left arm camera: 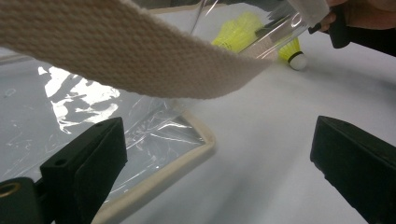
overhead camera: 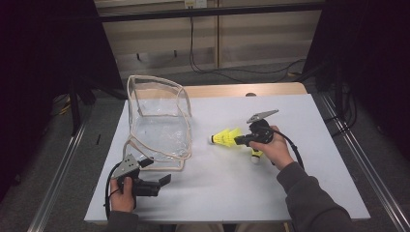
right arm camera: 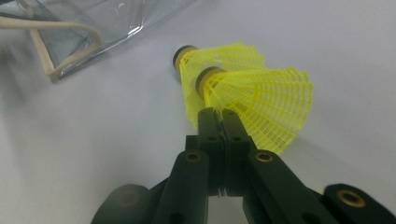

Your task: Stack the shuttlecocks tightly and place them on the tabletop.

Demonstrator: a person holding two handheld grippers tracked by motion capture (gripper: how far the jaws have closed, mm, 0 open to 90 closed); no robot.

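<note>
Pinching the skirt rim of the nested yellow shuttlecocks [right arm camera: 243, 88], the right gripper [overhead camera: 240, 140] holds them cork-first toward the clear bag [overhead camera: 157, 121] on the counter [overhead camera: 300, 116], beside which the left gripper [overhead camera: 164, 181] waits, jaws spread.

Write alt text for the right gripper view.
The right gripper, its two black jaws shut, pinches the skirt edge of nested yellow shuttlecocks lying on a white table. A clear plastic bag with cream trim lies at the upper left.
</note>
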